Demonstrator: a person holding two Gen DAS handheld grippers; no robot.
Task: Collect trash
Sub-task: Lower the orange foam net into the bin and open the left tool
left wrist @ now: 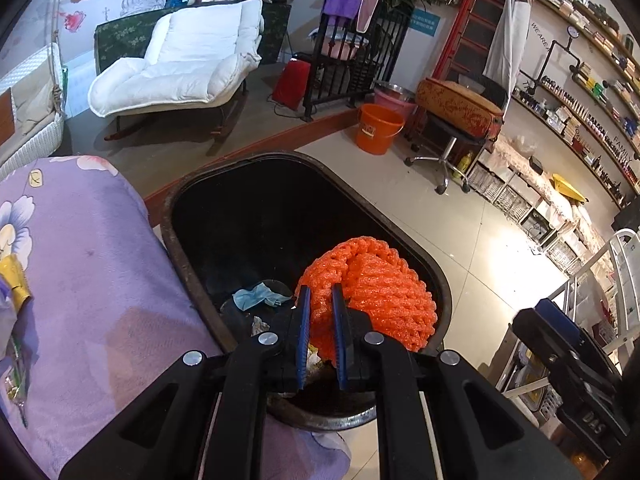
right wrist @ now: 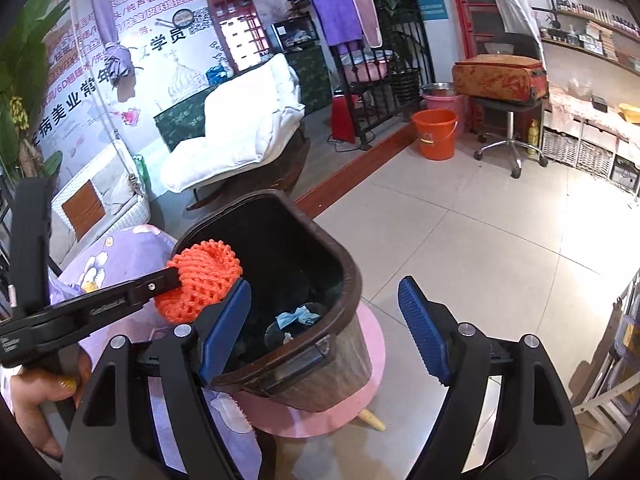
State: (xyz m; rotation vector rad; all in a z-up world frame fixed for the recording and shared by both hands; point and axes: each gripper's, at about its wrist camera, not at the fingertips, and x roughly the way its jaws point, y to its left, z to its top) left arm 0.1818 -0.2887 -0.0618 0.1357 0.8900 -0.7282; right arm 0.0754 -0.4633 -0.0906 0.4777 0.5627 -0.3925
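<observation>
My left gripper (left wrist: 321, 294) is shut on an orange foam fruit net (left wrist: 372, 292) and holds it over the near rim of a dark brown trash bin (left wrist: 180, 248). The same net (right wrist: 202, 276) and bin (right wrist: 348, 280) show in the right wrist view, the net at the bin's left rim. A crumpled light-blue mask (left wrist: 258, 295) lies at the bin's bottom, also seen in the right wrist view (right wrist: 298, 317). My right gripper (right wrist: 324, 304) is open and empty, its left finger just inside the bin's near rim.
The bin stands on a pink round stool (right wrist: 372, 364). A purple floral blanket (left wrist: 80, 280) with wrappers (left wrist: 16, 284) lies left of it. A white lounge chair (left wrist: 180, 64), an orange bucket (left wrist: 378, 128), a wheeled stool (left wrist: 448, 152) and shelves (left wrist: 580, 120) stand beyond on the tiled floor.
</observation>
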